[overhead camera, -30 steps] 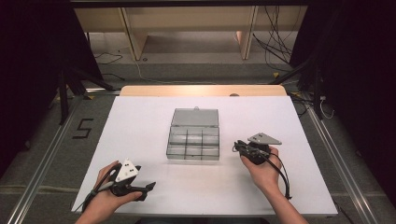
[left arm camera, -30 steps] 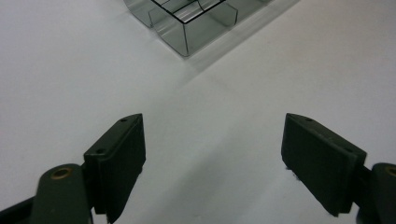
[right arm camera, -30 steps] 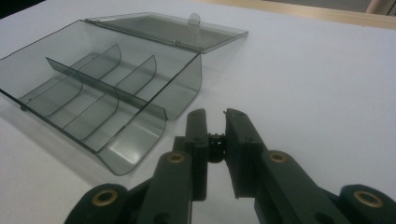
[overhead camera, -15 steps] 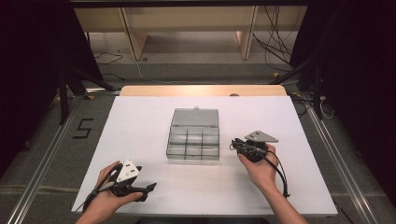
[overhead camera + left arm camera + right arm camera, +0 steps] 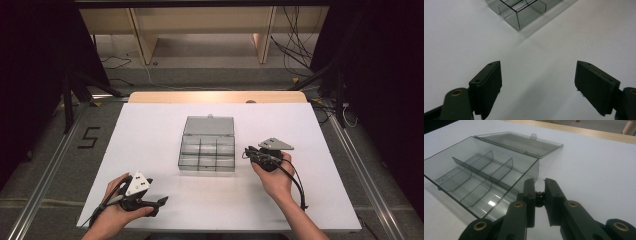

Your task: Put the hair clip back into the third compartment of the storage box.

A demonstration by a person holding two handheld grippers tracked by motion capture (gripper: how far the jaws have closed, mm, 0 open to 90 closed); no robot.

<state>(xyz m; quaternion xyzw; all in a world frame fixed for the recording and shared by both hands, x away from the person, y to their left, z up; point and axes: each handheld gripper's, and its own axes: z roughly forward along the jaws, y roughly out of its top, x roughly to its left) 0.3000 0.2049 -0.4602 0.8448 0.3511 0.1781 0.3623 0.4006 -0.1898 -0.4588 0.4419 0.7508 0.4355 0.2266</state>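
Clear box [image 5: 207,150] open at mid-table [image 5: 150,130], lid [image 5: 208,125] folded back.
Right gripper [image 5: 539,192], jaws pinched on a small dark part [image 5: 539,195], hovers beside it; left gripper [image 5: 537,82] gapes near the table's front edge.

A: Where does the left gripper [image 5: 159,202] sit, and how do its jaws stand?

B: At 7 o'clock in the high view, held low in the left hand [image 5: 116,212], its jaws wide apart with nothing between them.

A: And the right gripper [image 5: 248,152]?

B: At 4 o'clock, gripped by the right hand [image 5: 274,176], pointing toward 9 o'clock; its jaws are drawn close together on something small and dark.
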